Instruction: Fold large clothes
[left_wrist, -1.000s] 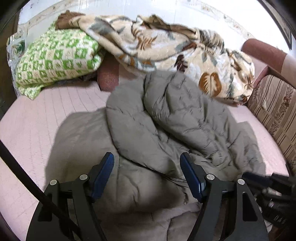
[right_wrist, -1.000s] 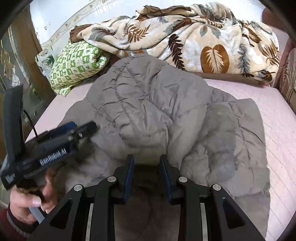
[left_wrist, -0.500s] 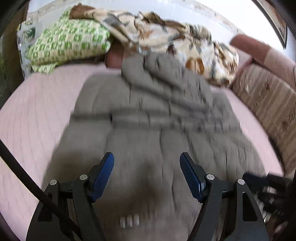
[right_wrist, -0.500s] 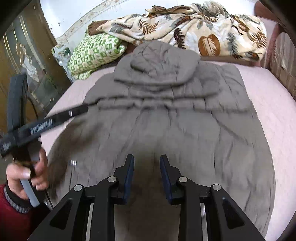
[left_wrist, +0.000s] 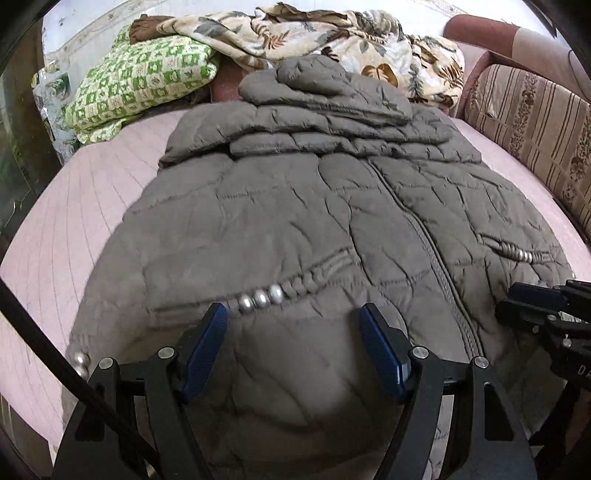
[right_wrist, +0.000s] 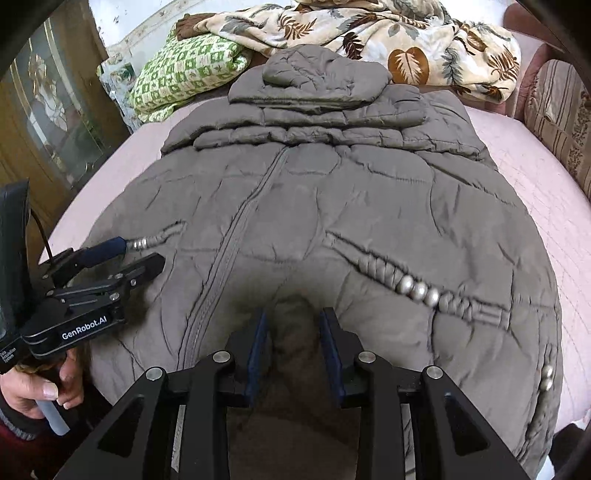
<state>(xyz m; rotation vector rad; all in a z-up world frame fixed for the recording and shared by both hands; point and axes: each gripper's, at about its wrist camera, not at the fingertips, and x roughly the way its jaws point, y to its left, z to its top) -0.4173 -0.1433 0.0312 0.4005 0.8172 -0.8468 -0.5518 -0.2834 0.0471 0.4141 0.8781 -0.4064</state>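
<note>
Early in the fold, judging by the lay of things. Spread front-up across the pink bed (left_wrist: 74, 221): a grey quilted jacket (left_wrist: 314, 221), zip (right_wrist: 236, 229) closed down the middle, hem nearest both cameras. Hood (left_wrist: 325, 85) turned down at the far end, just short of a leaf-print blanket (left_wrist: 332, 37) and a green checked pillow (left_wrist: 147, 81). Below the hood, what look like the sleeves (right_wrist: 314, 125), already brought in and laid crosswise over the chest in flat bands. So: laid out, smoothed, arms tucked; probably done.

Left to do, apparently: bringing the body over on itself, hem toward the hood, at least once, then squaring the bundle.

Right gripper (right_wrist: 291, 317) at the hem to the right of the zip, jaws clenched on a bunched ridge of jacket cloth, pads pressing both its sides. Left gripper (left_wrist: 293, 314) at the hem on the other side, close to the pocket with the silver beads, jaws standing wide with cloth bulging up between them; cannot tell whether gripping a thick roll of hem or merely resting over it. Seen from the right wrist, held from below by a hand (right_wrist: 40, 387), fingertips at the jacket's edge.
</note>
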